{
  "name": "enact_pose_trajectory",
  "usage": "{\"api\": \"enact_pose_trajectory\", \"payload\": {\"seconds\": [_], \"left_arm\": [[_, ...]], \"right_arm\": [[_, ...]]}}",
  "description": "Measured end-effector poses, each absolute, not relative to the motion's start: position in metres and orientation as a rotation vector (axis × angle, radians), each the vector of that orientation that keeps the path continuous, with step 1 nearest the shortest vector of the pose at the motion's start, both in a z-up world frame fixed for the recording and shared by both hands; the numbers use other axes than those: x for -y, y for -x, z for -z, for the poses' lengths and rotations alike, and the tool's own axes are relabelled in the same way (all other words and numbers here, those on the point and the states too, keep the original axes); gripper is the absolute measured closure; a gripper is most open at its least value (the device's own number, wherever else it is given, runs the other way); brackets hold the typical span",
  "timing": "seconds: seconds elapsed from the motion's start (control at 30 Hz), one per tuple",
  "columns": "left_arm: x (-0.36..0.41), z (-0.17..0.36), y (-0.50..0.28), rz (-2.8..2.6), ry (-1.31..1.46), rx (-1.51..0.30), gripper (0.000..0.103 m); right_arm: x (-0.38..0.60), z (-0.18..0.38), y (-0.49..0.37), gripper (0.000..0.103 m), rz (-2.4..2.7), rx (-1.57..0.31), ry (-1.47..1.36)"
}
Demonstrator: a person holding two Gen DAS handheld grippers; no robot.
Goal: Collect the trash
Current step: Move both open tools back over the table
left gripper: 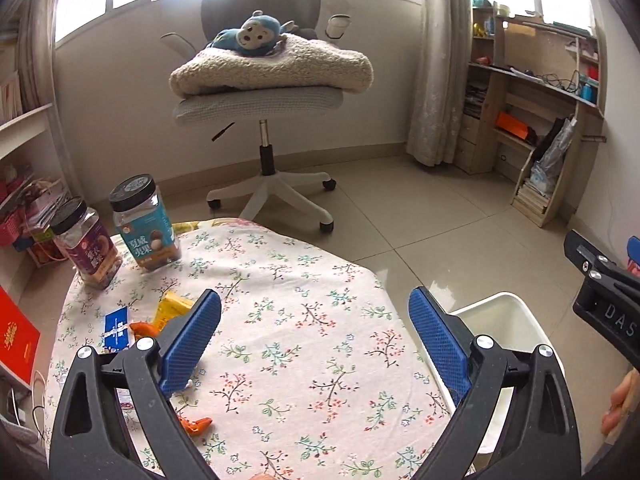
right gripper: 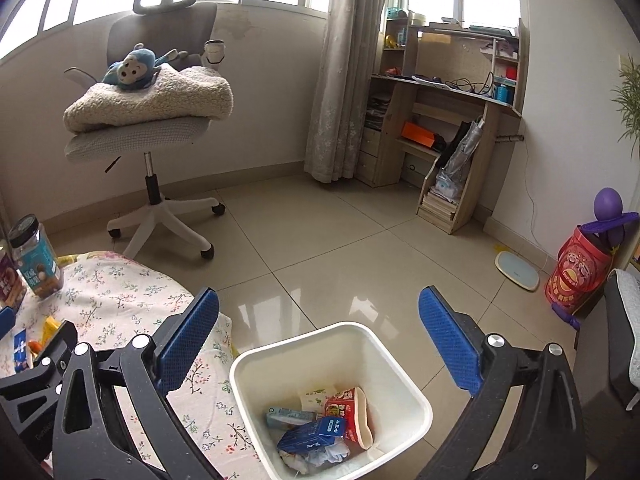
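Bin point(right gripper: 332, 392) below right tongs point(right gripper: 318, 308), spread, empty | left tongs point(left gripper: 314, 312) spread above table point(left gripper: 300, 280)

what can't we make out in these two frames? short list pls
- Small orange scrap on the floral tablecloth, left wrist view: half hidden behind the left gripper's finger; type unclear.
- Blue-and-white packet and yellow wrapper, left wrist view: print too small to read.
- White square bin, right wrist view: lowest trash cut by the frame's bottom edge.
- Right gripper, open and empty.
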State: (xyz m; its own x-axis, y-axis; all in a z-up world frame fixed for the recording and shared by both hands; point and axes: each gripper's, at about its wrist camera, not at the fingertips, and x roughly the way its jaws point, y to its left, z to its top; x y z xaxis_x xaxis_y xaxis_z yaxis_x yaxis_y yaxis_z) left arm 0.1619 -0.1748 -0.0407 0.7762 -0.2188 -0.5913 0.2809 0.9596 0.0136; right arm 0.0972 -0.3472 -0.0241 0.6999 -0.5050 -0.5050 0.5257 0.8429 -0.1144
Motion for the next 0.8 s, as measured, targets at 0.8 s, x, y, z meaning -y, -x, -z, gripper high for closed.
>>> {"api": "enact_pose_trajectory", "payload": {"seconds": [0.8], "left_arm": [[-0.037, 0.132, -0.305, -0.160, -0.009, -1.120, 0.011]], "right_arm": [[0.198, 0.067, -0.193, 0.007, 0.203, -0.800, -0.080]]}}
